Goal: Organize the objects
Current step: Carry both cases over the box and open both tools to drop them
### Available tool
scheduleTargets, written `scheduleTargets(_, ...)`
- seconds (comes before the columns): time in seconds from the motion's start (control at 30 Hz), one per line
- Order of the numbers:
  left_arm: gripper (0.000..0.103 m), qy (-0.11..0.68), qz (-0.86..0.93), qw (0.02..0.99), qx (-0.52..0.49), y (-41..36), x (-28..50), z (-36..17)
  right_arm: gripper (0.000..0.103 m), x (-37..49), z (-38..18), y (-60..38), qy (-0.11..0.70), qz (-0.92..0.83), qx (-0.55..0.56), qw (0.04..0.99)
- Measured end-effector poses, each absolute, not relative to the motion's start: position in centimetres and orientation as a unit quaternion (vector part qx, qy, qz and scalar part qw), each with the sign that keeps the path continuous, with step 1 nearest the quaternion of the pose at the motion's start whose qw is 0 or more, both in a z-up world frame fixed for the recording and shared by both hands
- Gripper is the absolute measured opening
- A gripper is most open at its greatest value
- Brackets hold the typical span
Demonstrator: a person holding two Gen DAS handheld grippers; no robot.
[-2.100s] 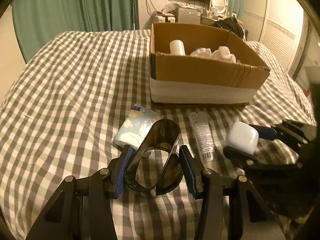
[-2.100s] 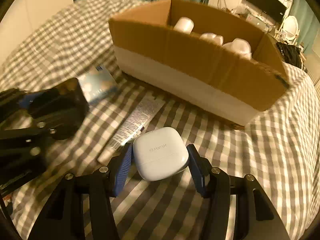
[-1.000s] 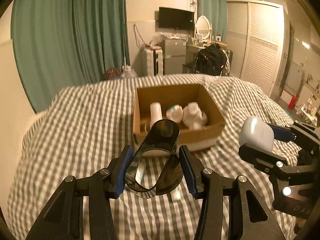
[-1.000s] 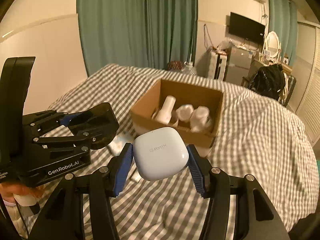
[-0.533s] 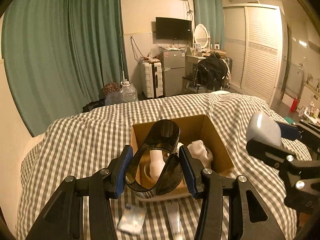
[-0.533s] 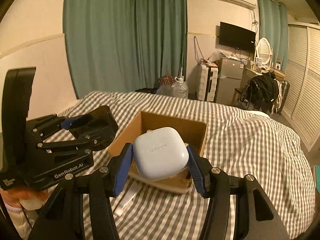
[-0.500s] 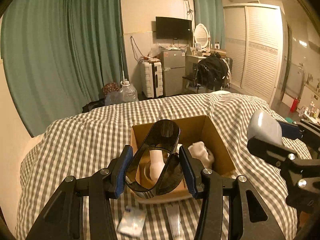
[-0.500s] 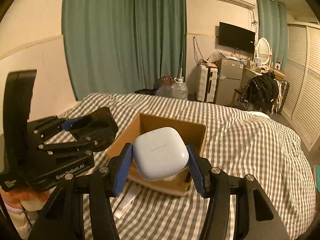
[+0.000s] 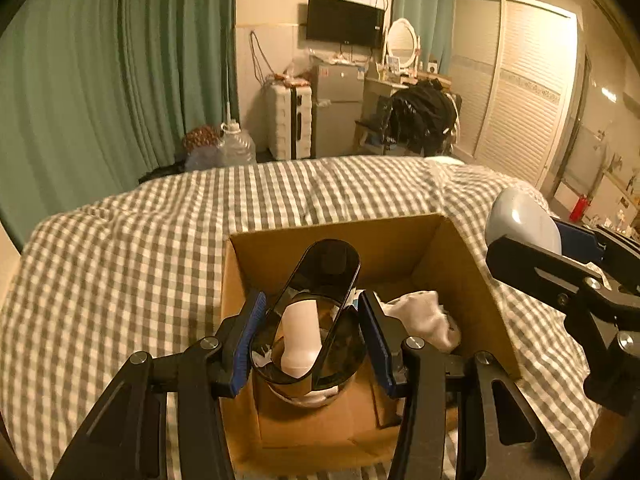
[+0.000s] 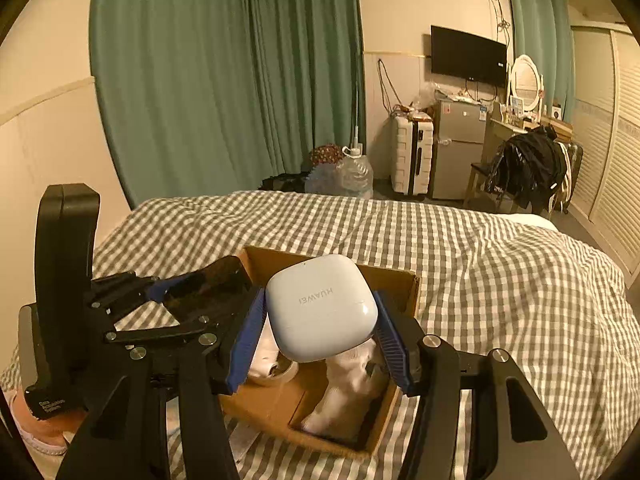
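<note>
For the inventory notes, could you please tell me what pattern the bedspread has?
The bedspread is a grey-and-white check, clearest in the right wrist view.

"HUAWEI" printed on white earbud case (image 10: 321,312), upside down. Small label on left gripper body (image 10: 50,405): likely unreadable.

Left tool (image 9: 312,334) and right tool (image 10: 320,332) both clamped, raised.

Dark glossy oval case (image 9: 316,312) and white earbud case (image 10: 322,328) — both above the cardboard box (image 9: 452,248).
</note>
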State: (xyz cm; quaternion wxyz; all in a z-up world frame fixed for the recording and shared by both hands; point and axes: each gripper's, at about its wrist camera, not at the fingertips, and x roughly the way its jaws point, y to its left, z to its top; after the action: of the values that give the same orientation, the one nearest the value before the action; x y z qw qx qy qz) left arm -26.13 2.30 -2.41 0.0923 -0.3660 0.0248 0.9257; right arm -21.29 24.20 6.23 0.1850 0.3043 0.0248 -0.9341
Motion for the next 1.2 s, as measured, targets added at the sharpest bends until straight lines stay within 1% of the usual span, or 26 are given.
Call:
scheduleTargets(0.17,0.049,0.026,0.921,0.093,-0.378,2.3,-27.1,-4.8,0.054,-24.0,3.4,24.4,0.02,-0.926,0.331,0.181)
scheduleTargets(0.23,0.047,0.025,0.918,0.096,-0.384,2.4,-27.2,-5.7,0.054,-24.5,1.9,24.3,0.016,-0.921,0.345,0.18)
scheduleTargets(0.37,0.047,0.03,0.916,0.104,-0.387,2.9,-26.8,-6.2,0.054,-25.1,-0.4,24.4,0.011,-0.911,0.371,0.18)
scheduleTargets(0.63,0.048,0.035,0.921,0.102,-0.374,3.0,-25.7,-5.4,0.055,-24.8,-0.8,25.3,-0.012,-0.911,0.373,0.176)
scheduleTargets(0.67,0.05,0.034,0.921,0.1,-0.374,2.9,-25.6,-5.3,0.055,-24.6,-0.7,25.3,-0.014,-0.911,0.372,0.174)
scheduleTargets(0.7,0.052,0.033,0.922,0.098,-0.374,2.7,-25.4,-5.1,0.06,-24.4,-0.6,25.4,-0.016,-0.913,0.37,0.173)
scheduleTargets(0.77,0.066,0.031,0.924,0.092,-0.371,2.5,-25.0,-4.5,0.07,-24.0,0.2,25.8,-0.021,-0.918,0.359,0.17)
scheduleTargets(0.8,0.069,0.028,0.925,0.089,-0.368,2.3,-24.7,-4.2,0.071,-23.7,0.6,26.0,-0.025,-0.921,0.351,0.169)
scheduleTargets(0.83,0.075,0.025,0.927,0.087,-0.364,2.1,-24.3,-3.7,0.071,-23.4,1.2,26.2,-0.028,-0.924,0.343,0.169)
scheduleTargets(0.87,0.077,0.022,0.929,0.085,-0.36,1.9,-23.9,-3.3,0.073,-23.0,1.7,26.3,-0.03,-0.925,0.338,0.168)
scheduleTargets(0.93,0.078,0.019,0.932,0.083,-0.353,1.6,-23.0,-2.3,0.075,-22.0,2.7,26.5,-0.03,-0.93,0.329,0.164)
scheduleTargets(0.97,0.08,0.02,0.933,0.082,-0.349,1.5,-22.5,-1.8,0.075,-21.5,3.1,26.6,-0.029,-0.931,0.325,0.162)
scheduleTargets(1.0,0.084,0.02,0.936,0.079,-0.343,1.3,-21.7,-1.0,0.075,-21.0,3.6,26.7,-0.027,-0.933,0.321,0.161)
scheduleTargets(1.03,0.091,0.021,0.938,0.077,-0.338,1.1,-21.4,-0.4,0.075,-20.3,4.2,26.7,-0.025,-0.935,0.317,0.158)
scheduleTargets(1.07,0.093,0.022,0.941,0.075,-0.33,1.0,-20.8,0.2,0.075,-19.8,4.7,26.7,-0.023,-0.936,0.314,0.157)
scheduleTargets(1.2,0.096,0.027,0.95,0.072,-0.304,0.6,-18.2,3.1,0.076,-17.1,7.5,26.9,-0.015,-0.943,0.296,0.149)
